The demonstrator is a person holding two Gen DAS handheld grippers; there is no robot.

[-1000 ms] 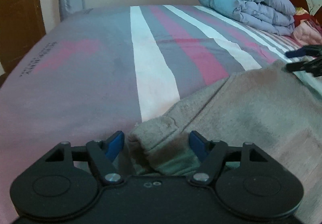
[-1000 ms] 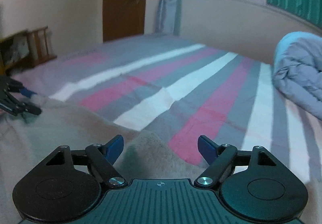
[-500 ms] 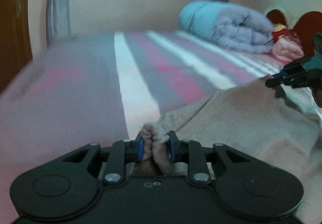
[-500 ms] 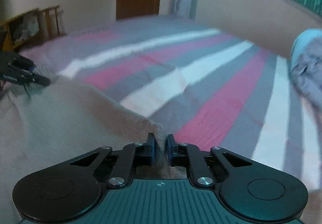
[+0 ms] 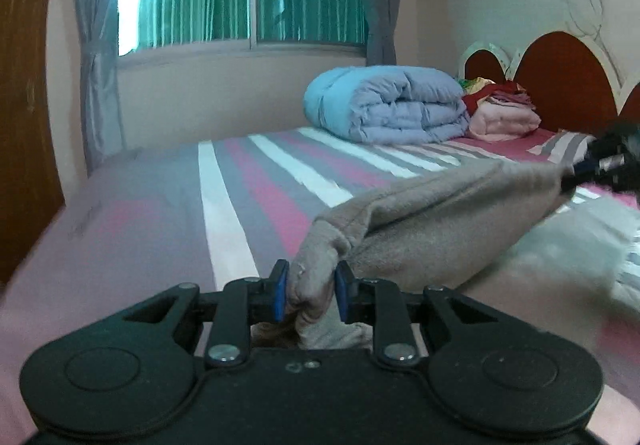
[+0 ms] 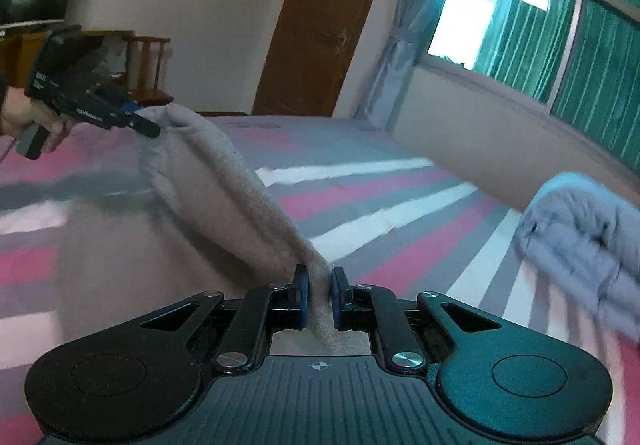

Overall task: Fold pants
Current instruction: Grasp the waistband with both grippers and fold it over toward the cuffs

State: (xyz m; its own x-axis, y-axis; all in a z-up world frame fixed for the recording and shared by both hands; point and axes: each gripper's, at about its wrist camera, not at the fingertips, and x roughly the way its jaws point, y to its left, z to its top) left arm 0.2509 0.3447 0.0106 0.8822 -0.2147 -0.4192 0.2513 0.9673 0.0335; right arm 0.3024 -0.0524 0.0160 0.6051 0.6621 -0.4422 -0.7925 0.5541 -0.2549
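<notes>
We hold beige fleece pants (image 5: 440,213) stretched in the air above the striped bed (image 5: 224,205). If we pull further apart, an edge could slip free, since each grip bites only a small bunch. Our left gripper (image 5: 310,291) and right gripper (image 6: 319,295), both tilted slightly downward, are each clamped on an opposite end of the fabric.
</notes>
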